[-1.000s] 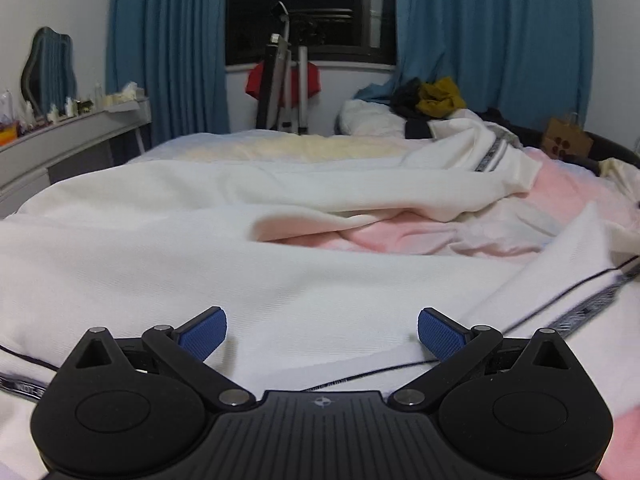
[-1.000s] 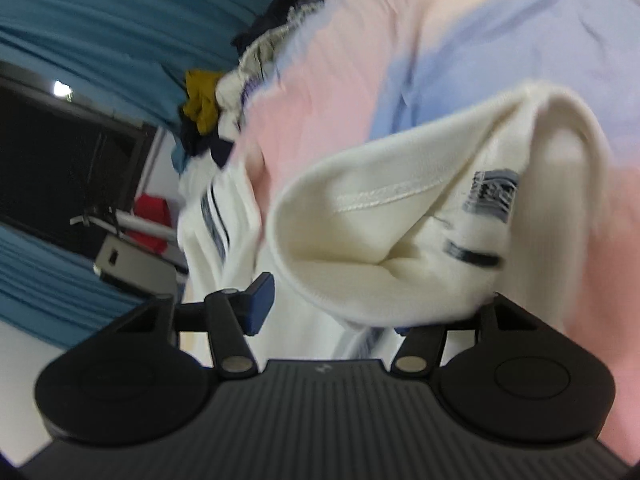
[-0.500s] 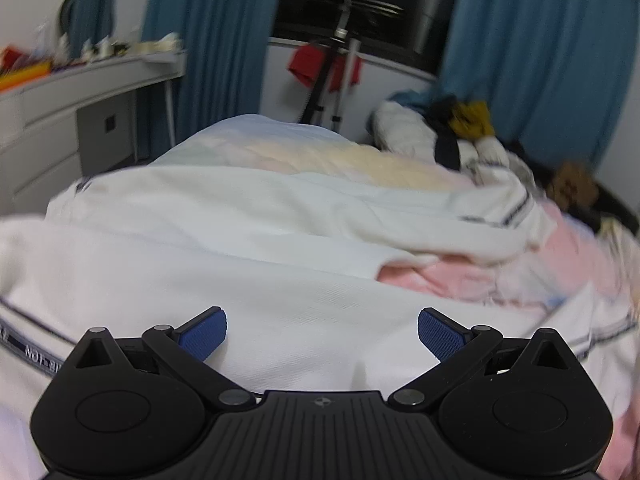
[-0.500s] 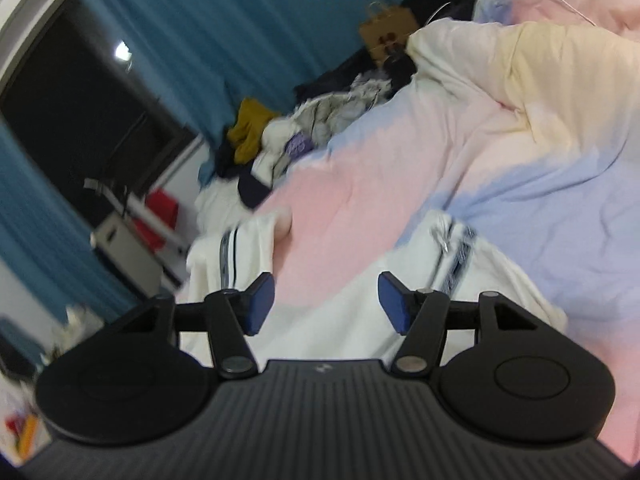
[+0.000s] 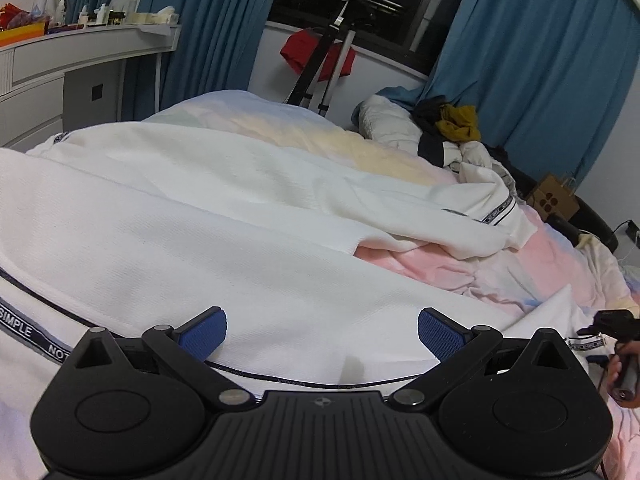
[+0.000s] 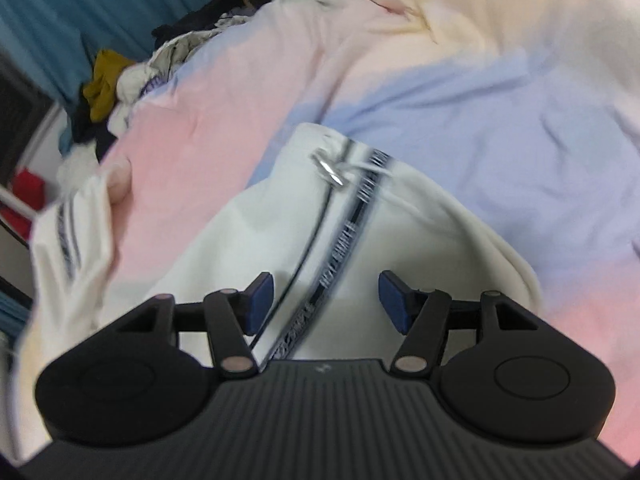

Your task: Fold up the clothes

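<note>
A white garment (image 5: pixel 240 240) with a black lettered stripe (image 5: pixel 24 330) lies spread across the bed. My left gripper (image 5: pixel 322 330) hovers just above it, open, with nothing between its blue pads. One striped end of the garment (image 5: pixel 480 208) lies bunched further back. My right gripper (image 6: pixel 326 300) is open over the waistband end (image 6: pixel 400 240). The lettered stripe (image 6: pixel 348 232) and a thin black line run between its fingers without touching them. A drawstring with metal tips (image 6: pixel 330 168) lies ahead of it. The right gripper and the hand holding it (image 5: pixel 622 364) show at the left view's right edge.
The bedcover (image 5: pixel 460 264) is pastel pink, blue and yellow. A pile of dark and mustard clothes (image 5: pixel 452 128) sits at the far side by a paper bag (image 5: pixel 554 200). A white dresser (image 5: pixel 80 52) stands left, and a stand with red cloth (image 5: pixel 320 52) by the window.
A fold of white cloth that covered my right gripper's right finger a second ago now lies on the bed, and that gripper looks down at the waistband. The left view shifted sideways and rolled.
</note>
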{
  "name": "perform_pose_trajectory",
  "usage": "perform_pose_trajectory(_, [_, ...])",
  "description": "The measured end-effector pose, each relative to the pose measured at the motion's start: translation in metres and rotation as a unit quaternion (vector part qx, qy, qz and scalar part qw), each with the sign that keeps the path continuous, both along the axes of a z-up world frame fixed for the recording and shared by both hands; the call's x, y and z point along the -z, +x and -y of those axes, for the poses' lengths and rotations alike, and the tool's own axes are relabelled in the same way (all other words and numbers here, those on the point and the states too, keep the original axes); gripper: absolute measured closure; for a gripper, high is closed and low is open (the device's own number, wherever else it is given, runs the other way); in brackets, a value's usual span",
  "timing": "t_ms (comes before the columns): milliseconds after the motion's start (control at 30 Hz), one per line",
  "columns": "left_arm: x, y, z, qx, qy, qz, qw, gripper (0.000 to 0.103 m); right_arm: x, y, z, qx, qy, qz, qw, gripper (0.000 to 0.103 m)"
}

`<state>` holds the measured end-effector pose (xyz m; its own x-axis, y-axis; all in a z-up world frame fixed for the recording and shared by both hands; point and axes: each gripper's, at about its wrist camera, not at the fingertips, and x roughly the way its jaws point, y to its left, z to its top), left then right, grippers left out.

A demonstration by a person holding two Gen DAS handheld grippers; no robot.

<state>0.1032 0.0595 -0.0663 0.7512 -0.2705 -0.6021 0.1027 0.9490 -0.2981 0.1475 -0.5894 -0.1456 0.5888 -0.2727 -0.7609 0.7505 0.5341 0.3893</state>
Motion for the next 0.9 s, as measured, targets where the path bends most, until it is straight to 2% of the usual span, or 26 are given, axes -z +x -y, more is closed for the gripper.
perform_pose_trajectory(100, [0.008,0.006,0.001,0.004,-0.006,-0.006,1.0000,0.000,0.009,0.017,-0.003,-0.002,-0.034,-0.019,0.999,0.044])
perform_pose_trajectory(200, [0.013,0.012,0.002,0.008,-0.010,-0.008,0.9999,0.000,0.015,0.022,-0.006,0.009,-0.055,-0.030,0.998,0.063])
perform_pose_trajectory(300, [0.017,0.016,0.003,0.015,-0.010,-0.006,0.9998,0.000,0.013,0.017,-0.002,0.030,-0.046,-0.016,0.998,0.076])
perform_pose_trajectory(367, [0.018,0.018,0.004,0.017,-0.013,-0.004,0.9998,0.000,0.006,0.010,0.000,0.041,-0.041,0.008,0.998,0.083])
perform_pose_trajectory(433, [0.016,0.018,0.003,0.017,-0.020,0.000,0.9997,0.000,-0.004,0.003,-0.001,0.051,-0.039,0.036,0.997,0.097])
perform_pose_trajectory(533, [0.012,0.018,-0.001,0.010,-0.029,0.011,0.9995,0.000,-0.033,-0.003,-0.009,0.030,-0.065,0.080,0.994,0.097])
perform_pose_trajectory(633, [0.009,0.018,-0.008,-0.002,-0.040,0.020,0.9990,0.000,-0.066,-0.012,-0.011,0.016,-0.048,0.158,0.986,0.098])
perform_pose_trajectory(733, [0.005,0.015,-0.015,-0.011,-0.055,0.024,0.9981,0.000,-0.104,-0.021,-0.016,-0.014,-0.042,0.241,0.970,0.098])
perform_pose_trajectory(767, [0.003,0.013,-0.017,-0.012,-0.061,0.027,0.9977,0.000,-0.119,-0.031,-0.016,-0.023,-0.045,0.286,0.957,0.098])
perform_pose_trajectory(867, [-0.005,0.007,-0.022,-0.013,-0.077,0.036,0.9963,0.000,-0.152,-0.080,-0.019,-0.026,-0.075,0.411,0.908,0.098])
perform_pose_trajectory(900, [-0.007,0.005,-0.022,-0.013,-0.082,0.039,0.9958,0.000,-0.156,-0.098,-0.019,-0.011,-0.084,0.421,0.903,0.098])
